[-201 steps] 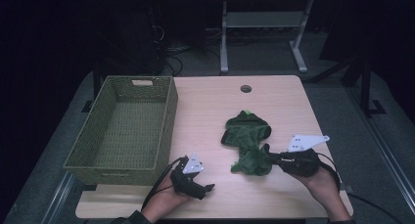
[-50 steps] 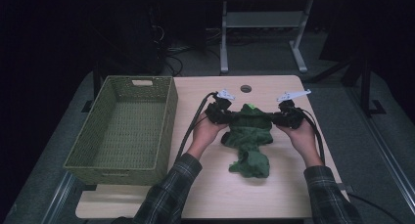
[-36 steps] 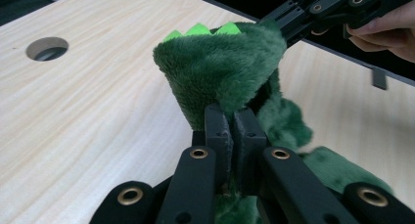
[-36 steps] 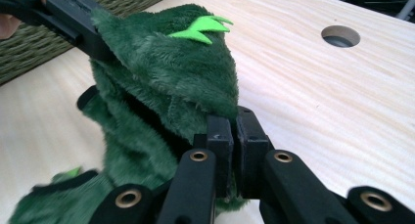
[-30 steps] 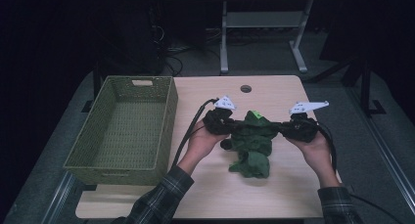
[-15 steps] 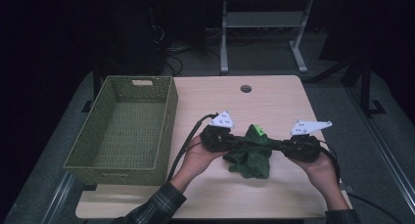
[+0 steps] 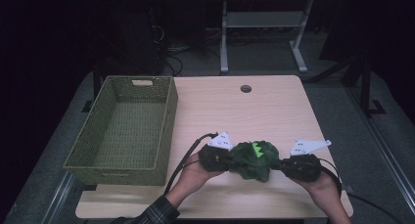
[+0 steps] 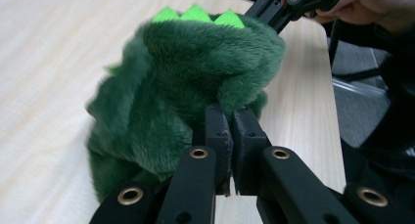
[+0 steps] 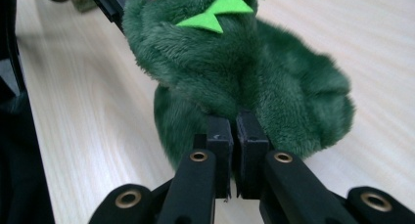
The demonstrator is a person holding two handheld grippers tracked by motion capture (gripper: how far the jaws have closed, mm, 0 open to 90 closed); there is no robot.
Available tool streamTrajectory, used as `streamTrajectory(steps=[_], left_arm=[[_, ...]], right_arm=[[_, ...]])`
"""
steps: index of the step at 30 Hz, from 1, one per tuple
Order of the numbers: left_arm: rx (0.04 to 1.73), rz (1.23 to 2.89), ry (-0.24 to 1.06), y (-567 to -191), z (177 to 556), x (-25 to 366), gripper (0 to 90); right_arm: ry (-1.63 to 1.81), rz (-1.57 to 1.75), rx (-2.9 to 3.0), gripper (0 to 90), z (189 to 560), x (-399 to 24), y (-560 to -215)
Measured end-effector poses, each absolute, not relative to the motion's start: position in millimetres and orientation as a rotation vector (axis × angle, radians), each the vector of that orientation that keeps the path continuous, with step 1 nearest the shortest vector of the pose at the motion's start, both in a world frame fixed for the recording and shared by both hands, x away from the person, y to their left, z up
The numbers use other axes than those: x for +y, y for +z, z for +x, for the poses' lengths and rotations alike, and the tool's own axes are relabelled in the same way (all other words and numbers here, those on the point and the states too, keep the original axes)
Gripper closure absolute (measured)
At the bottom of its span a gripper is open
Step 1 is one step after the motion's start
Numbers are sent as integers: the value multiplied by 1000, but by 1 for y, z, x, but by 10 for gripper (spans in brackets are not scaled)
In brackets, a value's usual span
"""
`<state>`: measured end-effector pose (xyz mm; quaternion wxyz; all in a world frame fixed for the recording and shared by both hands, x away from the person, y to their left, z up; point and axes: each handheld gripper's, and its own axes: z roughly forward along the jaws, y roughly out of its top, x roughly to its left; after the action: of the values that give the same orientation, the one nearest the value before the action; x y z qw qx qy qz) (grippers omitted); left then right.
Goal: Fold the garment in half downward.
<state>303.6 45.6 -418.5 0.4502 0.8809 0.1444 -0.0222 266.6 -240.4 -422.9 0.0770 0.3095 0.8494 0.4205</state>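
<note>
Near the front edge of the counter (image 7: 274,106) I hold a bunched, dark green plush garment (image 7: 252,160) with bright green felt spikes, my left gripper (image 7: 230,159) and right gripper (image 7: 275,165) each clamped tight on its opposite fuzzy sides.

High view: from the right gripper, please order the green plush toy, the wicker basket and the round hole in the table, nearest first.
From the right gripper:
1. Green plush toy, held in its jaws, to its left.
2. Round hole, at the table's far edge.
3. Wicker basket, at the table's left side.
</note>
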Motion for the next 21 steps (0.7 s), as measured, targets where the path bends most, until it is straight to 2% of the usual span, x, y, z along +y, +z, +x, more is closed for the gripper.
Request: streamTrajectory(steps=[8,18,21], left_arm=[[335,2250,-122,-445,295,32,867],[318,2333,-143,-465,294,25,863],[315,2334,-151,-466,292,23,820]], right_arm=[[1210,967,2602,864,259,-241,-438],[1132,969,2707,861,263,-235,-459],[1129,984,2717,823,263,-235,-462]])
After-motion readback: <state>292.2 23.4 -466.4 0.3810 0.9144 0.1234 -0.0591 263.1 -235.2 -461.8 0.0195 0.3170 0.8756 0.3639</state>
